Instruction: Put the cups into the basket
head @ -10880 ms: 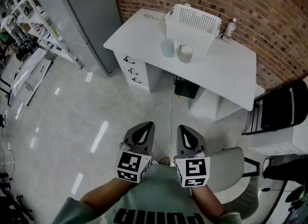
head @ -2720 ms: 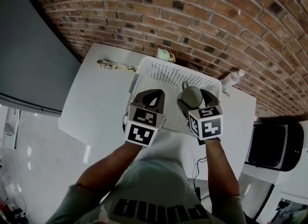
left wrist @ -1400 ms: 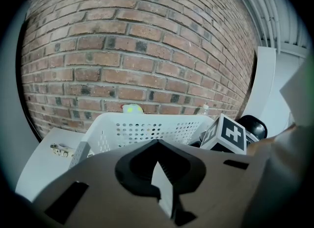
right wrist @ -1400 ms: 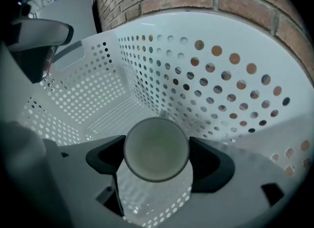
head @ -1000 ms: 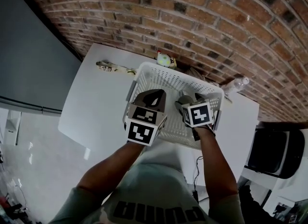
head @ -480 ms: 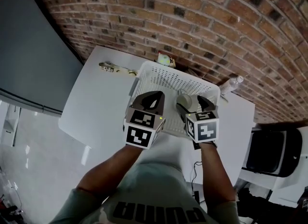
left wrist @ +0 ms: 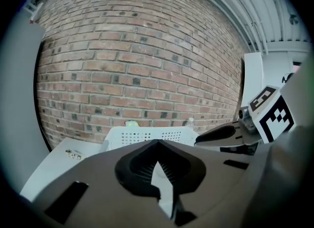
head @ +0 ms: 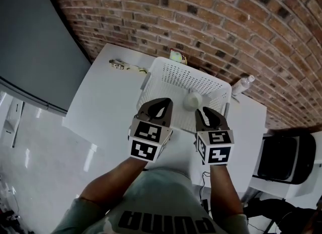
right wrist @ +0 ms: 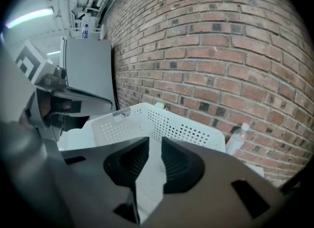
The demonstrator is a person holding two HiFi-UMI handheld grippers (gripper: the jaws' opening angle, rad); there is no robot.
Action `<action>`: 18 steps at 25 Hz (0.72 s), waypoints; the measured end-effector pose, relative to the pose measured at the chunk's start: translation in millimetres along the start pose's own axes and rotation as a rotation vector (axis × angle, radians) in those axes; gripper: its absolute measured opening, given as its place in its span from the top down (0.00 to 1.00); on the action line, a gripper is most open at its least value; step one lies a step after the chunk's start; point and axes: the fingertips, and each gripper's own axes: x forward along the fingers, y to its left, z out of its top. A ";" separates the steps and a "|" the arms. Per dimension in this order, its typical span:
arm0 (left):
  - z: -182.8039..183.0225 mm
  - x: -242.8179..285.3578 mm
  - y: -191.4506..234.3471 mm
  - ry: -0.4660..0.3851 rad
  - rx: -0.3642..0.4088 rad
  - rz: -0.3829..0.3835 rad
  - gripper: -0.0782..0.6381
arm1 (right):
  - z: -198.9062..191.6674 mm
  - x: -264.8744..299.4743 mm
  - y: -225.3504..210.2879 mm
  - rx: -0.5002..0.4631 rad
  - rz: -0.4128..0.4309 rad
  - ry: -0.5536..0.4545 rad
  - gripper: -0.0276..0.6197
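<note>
Release done: cup (head: 192, 99) lies in basket (head: 181, 79); right gripper (head: 206, 112) jaws just narrowing, empty; left gripper (head: 159, 102) closed, empty; next, withdraw clear.

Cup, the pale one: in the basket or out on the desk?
In: the cup sits inside the white basket, walls around it.
</note>
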 end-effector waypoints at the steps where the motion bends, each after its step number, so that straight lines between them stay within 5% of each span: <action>1: -1.3 -5.0 -1.5 -0.005 0.002 0.004 0.89 | -0.4 -5.4 2.1 0.000 -0.004 -0.012 0.86; 5: -8.5 -23.9 -8.5 -0.024 0.005 0.021 0.89 | -0.8 -27.8 14.8 -0.018 -0.001 -0.057 0.93; 18: -48.1 -78.8 -44.0 -0.056 -0.020 0.074 0.89 | -36.1 -83.3 57.6 -0.042 0.093 -0.105 0.94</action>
